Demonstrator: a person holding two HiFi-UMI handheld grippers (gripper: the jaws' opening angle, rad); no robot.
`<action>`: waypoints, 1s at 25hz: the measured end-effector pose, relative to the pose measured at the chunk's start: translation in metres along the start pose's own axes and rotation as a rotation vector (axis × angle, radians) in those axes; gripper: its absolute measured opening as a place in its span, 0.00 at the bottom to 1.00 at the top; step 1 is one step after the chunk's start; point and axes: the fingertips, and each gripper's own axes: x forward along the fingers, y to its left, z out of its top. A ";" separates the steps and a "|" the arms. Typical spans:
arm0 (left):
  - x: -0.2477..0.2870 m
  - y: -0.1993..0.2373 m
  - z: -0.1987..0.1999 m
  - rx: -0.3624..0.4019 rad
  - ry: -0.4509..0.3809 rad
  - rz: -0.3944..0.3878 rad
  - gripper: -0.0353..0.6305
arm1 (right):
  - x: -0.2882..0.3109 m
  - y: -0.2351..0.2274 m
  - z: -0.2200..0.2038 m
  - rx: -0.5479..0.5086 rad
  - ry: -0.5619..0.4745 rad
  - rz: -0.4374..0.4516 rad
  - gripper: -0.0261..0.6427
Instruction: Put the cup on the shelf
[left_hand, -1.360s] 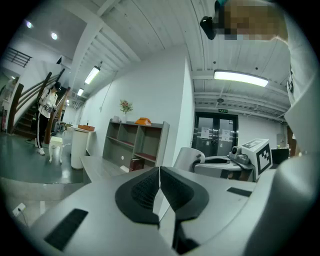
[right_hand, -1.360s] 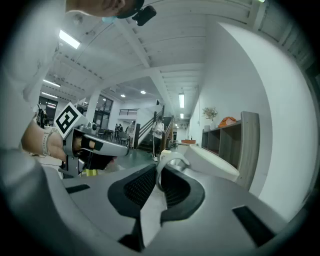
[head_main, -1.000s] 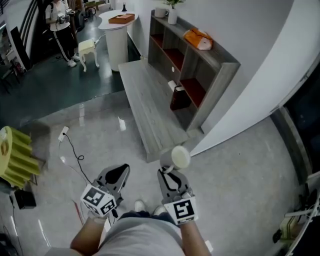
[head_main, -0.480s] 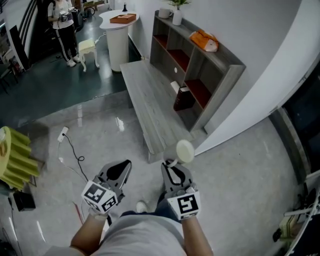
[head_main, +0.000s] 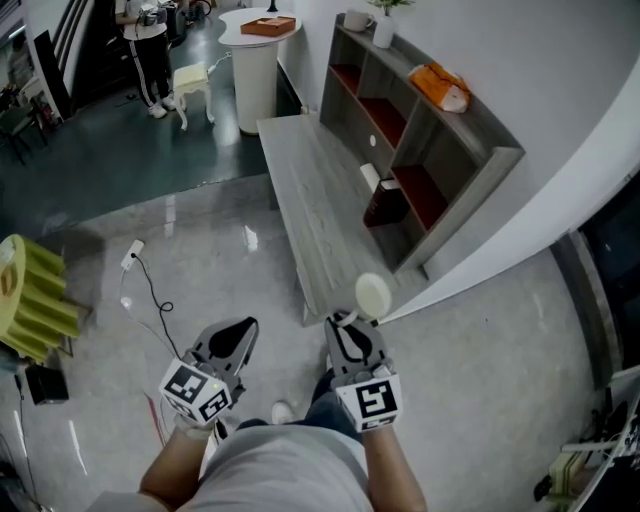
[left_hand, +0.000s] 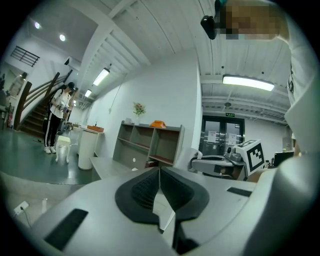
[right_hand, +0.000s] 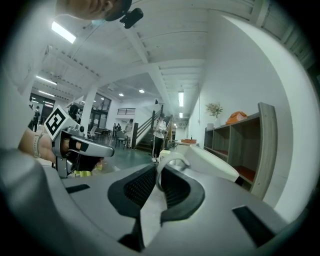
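Right gripper (head_main: 345, 322): jaws clamped on the cup's (head_main: 372, 295) handle (right_hand: 172, 161); the cup juts past the tips at 12 o'clock.
Left gripper (head_main: 232, 340): jaws together, nothing between them; at the right gripper's 9 o'clock, apart from it.
Cup: held in the air; in the head view it shows over the bench's (head_main: 310, 200) near edge.
Open room: bare floor from 2 to 4 o'clock up to the white wall, and wide floor at 10 o'clock.
Bench: runs away at 12 o'clock.
Shelf (head_main: 470, 160): at 1 o'clock along the bench's right side, open compartments facing the bench.
In the way: a dark box (head_main: 385, 205) before the near lower compartment.
Shelf top: orange thing (head_main: 445, 88), vase (head_main: 383, 32), mug (head_main: 355, 20).
Floor: cable (head_main: 150, 300) at 10 o'clock, yellow thing (head_main: 30, 300) at 9.
Far: table (head_main: 255, 60), stool (head_main: 192, 82), person (head_main: 150, 50) at 11.
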 end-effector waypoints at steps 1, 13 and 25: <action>0.004 0.005 -0.001 -0.004 0.004 0.008 0.08 | 0.006 -0.003 -0.002 0.005 0.001 0.007 0.10; 0.108 0.055 0.010 -0.016 0.035 0.095 0.08 | 0.090 -0.092 -0.027 -0.033 0.053 0.082 0.10; 0.241 0.074 0.038 -0.025 0.021 0.169 0.08 | 0.161 -0.219 -0.028 -0.009 0.069 0.126 0.10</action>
